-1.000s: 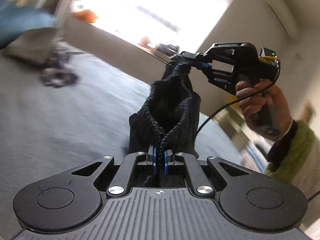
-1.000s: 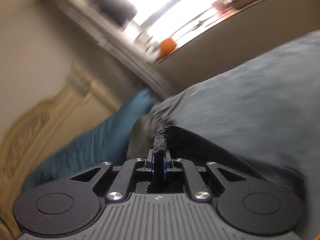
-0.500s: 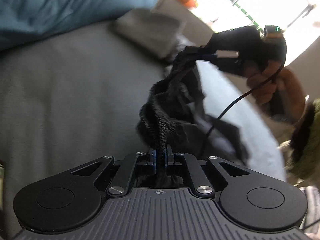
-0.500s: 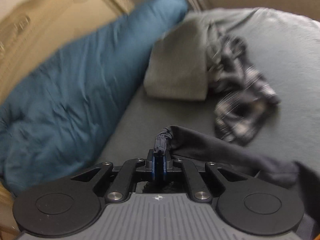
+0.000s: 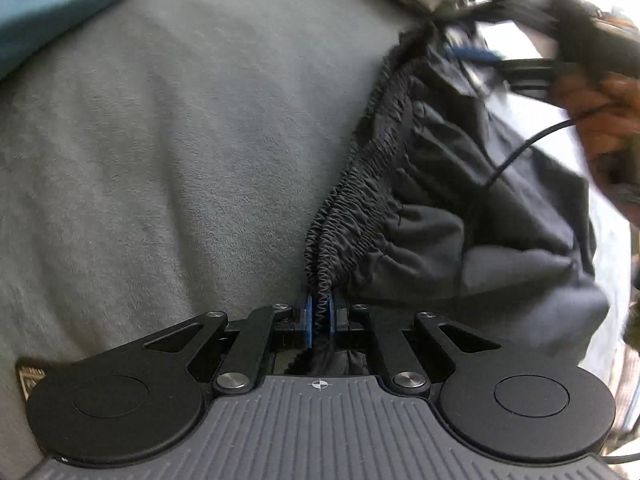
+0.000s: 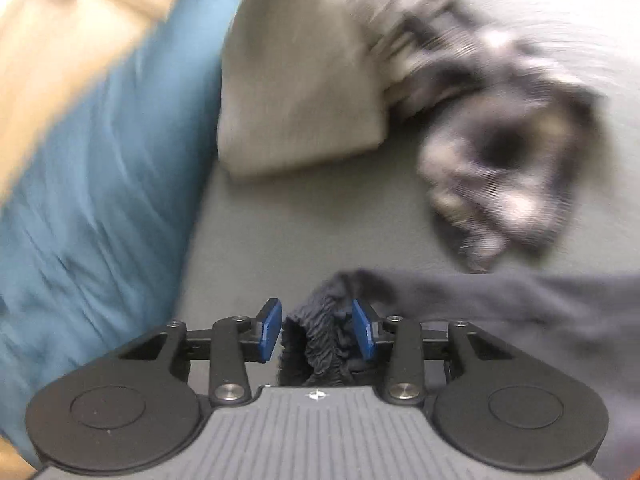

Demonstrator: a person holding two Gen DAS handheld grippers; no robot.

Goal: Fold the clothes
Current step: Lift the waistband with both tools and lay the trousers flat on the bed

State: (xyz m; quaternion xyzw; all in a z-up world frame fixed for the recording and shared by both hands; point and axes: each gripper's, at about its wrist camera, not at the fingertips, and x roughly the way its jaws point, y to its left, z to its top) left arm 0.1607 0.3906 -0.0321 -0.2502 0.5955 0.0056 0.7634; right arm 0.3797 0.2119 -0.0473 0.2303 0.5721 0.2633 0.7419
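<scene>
Left fingers: the left gripper (image 5: 319, 316) is pinched tight on the gathered elastic waistband of the black shorts (image 5: 460, 184); the blue pads (image 5: 308, 320) squeeze the band between them.
Right fingers: the right gripper (image 6: 316, 330) has just been opening; its blue pads (image 6: 269, 330) now stand apart, with the other end of the waistband loose between them. The left pad is clear of the cloth; the right one may brush it, but neither presses.
Shorts: low over the grey bed cover (image 5: 160, 140), waistband stretched from the left gripper toward the right one, the body of the shorts bunched and sagging on the side away from the blue pillow (image 6: 92, 168).
Landmark, shorts: the folded beige cloth (image 6: 296, 92) lies beyond them on the cover, beside the pillow; a crumpled black-and-white garment (image 6: 492, 168) lies just beside that cloth, blurred.
Person: a hand (image 5: 600, 128) holds the right gripper, blurred at the edge of the left view.
Done, by my reading: the shorts are brought down to the bed, and the right end is being let go.
Left to do: the left end is not yet released, the shorts are not flat, and no fold shows in them. The patterned garment looks unfolded too.
</scene>
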